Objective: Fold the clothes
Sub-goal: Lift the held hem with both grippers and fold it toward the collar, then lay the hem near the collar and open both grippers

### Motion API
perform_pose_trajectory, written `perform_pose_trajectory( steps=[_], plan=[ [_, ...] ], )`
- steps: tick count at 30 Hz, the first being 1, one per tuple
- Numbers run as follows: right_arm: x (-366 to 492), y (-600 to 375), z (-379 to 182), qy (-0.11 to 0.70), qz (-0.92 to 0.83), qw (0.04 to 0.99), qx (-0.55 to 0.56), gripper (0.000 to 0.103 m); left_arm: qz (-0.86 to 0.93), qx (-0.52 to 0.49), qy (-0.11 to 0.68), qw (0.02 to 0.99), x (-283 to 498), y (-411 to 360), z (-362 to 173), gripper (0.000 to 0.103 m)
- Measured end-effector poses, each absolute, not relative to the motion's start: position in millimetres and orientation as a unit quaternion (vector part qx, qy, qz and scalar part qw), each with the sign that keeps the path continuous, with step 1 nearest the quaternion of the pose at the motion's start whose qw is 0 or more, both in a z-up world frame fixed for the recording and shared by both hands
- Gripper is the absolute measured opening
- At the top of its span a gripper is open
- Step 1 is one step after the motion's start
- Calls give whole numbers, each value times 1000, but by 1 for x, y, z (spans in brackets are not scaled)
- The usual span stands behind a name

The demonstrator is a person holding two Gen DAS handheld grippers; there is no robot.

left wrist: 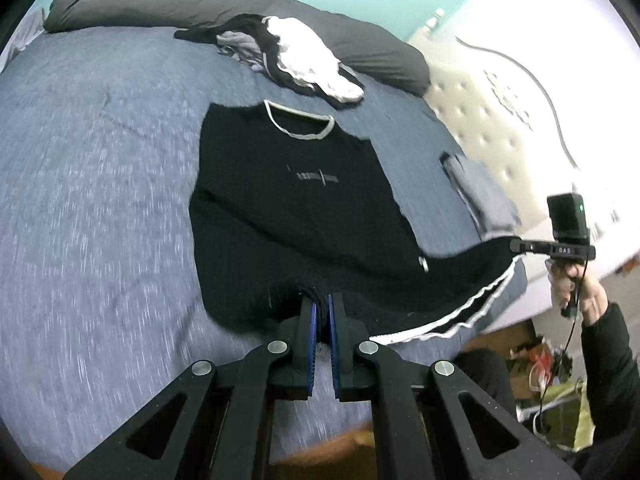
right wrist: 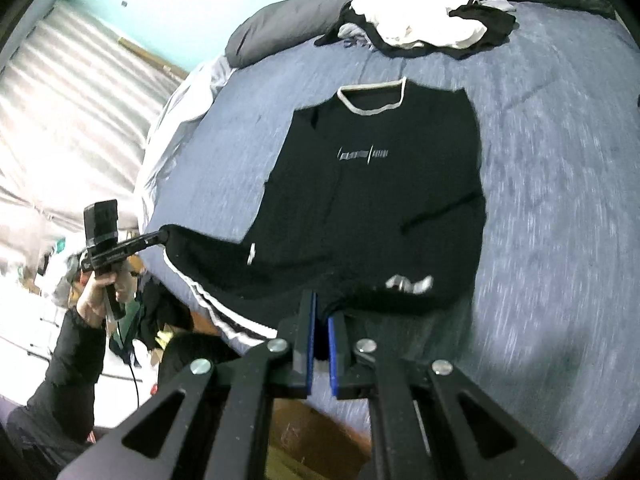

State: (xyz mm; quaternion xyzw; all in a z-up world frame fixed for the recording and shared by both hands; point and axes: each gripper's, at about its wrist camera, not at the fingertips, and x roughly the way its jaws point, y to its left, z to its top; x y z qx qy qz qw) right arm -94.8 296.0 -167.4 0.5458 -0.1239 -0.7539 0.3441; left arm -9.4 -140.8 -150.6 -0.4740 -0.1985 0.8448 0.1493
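Hem of the black shirt (left wrist: 304,208) is pinched at two places, one by each claw. The left gripper (left wrist: 322,312) has its blue pads closed narrow on a bunch of dark fabric, and the right gripper (right wrist: 320,316) is clamped on the hem the same way. Ahead of both claws the shirt lies flat on the blue bedspread (left wrist: 100,184), its white-trimmed collar (left wrist: 298,120) at the far end and a pale chest print (right wrist: 362,154) facing up. Between the two grips the striped hem edge (left wrist: 452,316) sags in a loose curve off the near side of the bed.

Several risks follow, in my judgement. Each bite looks small, so a quick pull toward the collar could let the cloth slip out of one claw and leave the fold skewed. Uneven lift of the two hands would drag the body sideways and wrinkle it, since nothing pins the collar end. The slack middle could also tuck under itself as the hem travels forward. Farther beyond the collar sits a heap of unfolded clothes (left wrist: 304,56) against a grey pillow (left wrist: 168,0); overshooting could push the shirt into that heap.
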Motion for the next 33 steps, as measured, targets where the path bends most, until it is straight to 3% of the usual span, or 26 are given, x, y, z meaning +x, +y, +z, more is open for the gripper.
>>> perform_pose_trajectory(
  steps=[13, 26, 30, 33],
  plan=[
    [-286, 296, -206, -169, -761, 296, 552, 5, 834, -482, -245, 109, -204, -197, -186, 6],
    [-419, 304, -267, -219, -766, 235, 556, 5, 824, -485, -282, 77, -327, -233, -242, 6],
    [-435, 306, -299, -244, -759, 216, 564, 7, 813, -489, -311, 62, -346, -238, -268, 12],
    [-438, 312, -314, -262, -757, 207, 562, 8, 812, -475, -336, 48, -345, -245, -280, 35]
  ],
)
